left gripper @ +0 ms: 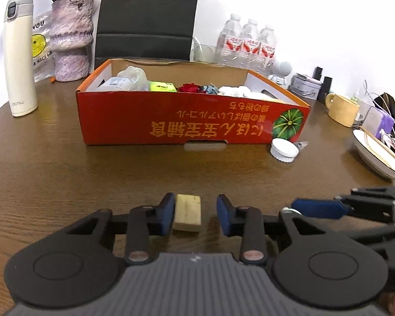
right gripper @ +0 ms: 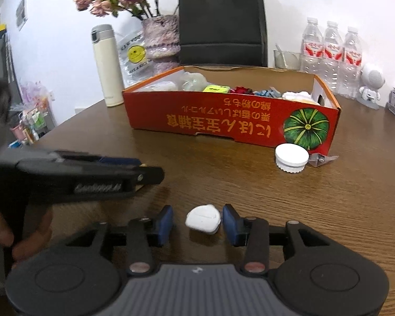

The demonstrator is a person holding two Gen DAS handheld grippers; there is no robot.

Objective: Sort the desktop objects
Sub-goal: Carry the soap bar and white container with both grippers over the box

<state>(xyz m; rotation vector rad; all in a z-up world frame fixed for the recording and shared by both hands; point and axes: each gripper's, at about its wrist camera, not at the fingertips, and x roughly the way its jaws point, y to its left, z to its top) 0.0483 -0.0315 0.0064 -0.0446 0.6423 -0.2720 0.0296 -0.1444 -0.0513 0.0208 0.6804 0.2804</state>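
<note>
Wooden table (left gripper: 65,163): beige block (left gripper: 187,216) between spread left tongs (left gripper: 195,214).

Three water bottles (left gripper: 246,43) — one box (left gripper: 187,121), one thermos (left gripper: 19,55).

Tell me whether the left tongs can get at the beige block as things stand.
Probably yes. The left tongs stand open around the beige block, which lies on the wooden table against the left finger, with a gap to the right finger; nothing blocks closing.
</note>
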